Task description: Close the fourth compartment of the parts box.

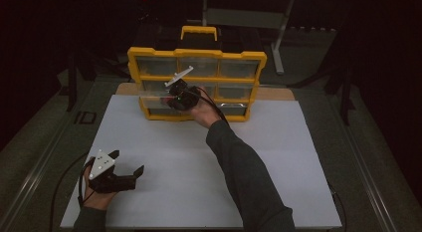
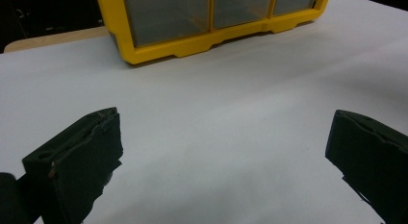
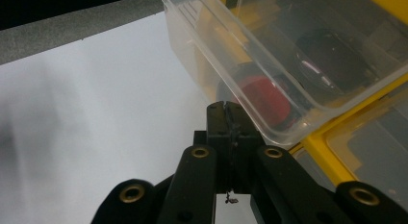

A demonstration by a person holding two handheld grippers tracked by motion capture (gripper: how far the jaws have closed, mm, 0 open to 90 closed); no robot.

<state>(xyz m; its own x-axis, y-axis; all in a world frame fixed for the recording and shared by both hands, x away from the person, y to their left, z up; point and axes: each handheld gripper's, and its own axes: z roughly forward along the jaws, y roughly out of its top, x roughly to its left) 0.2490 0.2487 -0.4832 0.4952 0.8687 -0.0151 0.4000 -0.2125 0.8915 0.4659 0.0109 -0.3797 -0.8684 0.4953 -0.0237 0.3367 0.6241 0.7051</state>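
Note:
A yellow organizer (image 1: 196,54) with clear drawers stands at the far middle of the white board (image 1: 199,182). One clear drawer (image 3: 216,46) is pulled out of it toward the left (image 1: 151,95). Inside lie a red thing (image 3: 267,96) and a black thing (image 3: 332,56). My right gripper (image 3: 225,108) is shut, its tips pinched at the drawer's front lip, and it sits in front of the organizer (image 1: 167,99). My left gripper (image 1: 128,161) rests near the board's front left corner, open with nothing between its jaws (image 2: 226,137). The organizer's lower edge (image 2: 192,43) lies ahead of it.
A tan board (image 1: 278,92) pokes out behind the white one. Grey metal frame legs (image 1: 278,38) stand behind the organizer in the dark. A raised rail (image 1: 30,182) runs along the table's left side.

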